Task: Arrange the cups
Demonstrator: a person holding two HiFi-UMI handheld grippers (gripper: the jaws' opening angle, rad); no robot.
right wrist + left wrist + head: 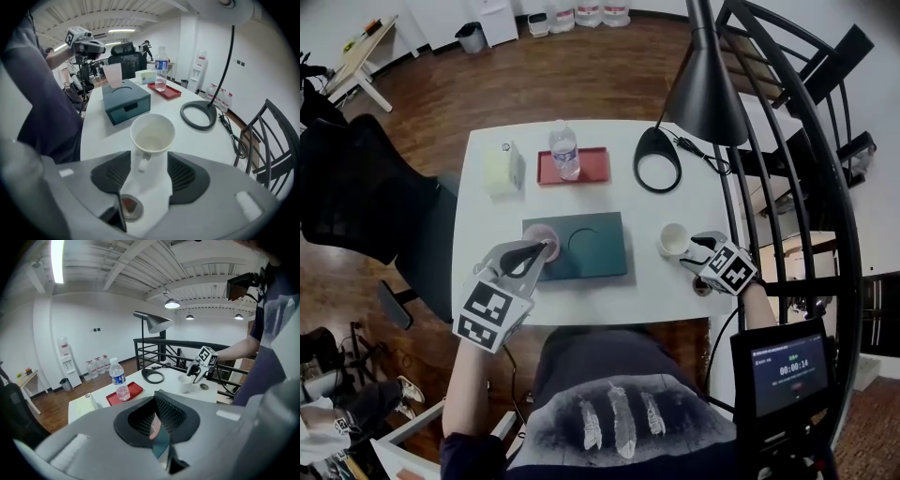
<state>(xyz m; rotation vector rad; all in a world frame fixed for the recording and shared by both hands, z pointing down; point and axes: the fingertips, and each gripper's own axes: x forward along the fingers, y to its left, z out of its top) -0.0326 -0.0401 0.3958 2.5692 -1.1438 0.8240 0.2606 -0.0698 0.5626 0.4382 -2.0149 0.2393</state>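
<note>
A pink cup (540, 240) stands on the left end of a dark teal box (591, 246) in the middle of the white table. My left gripper (546, 247) is shut on the pink cup's wall; in the left gripper view a strip of pink shows between the closed pads (171, 414). A white mug (152, 135) stands upright on the table right of the box. My right gripper (149, 172) is open and points down at the mug. The mug's handle (142, 161) lies between the jaws, and neither pad touches it.
A water bottle (565, 151) stands on a red tray (595, 167) at the back, next to a pale box (502, 169). A black lamp base (657, 158) with its cable lies back right. A small round disc (130, 207) sits on the table under my right gripper. Railing stands at the right.
</note>
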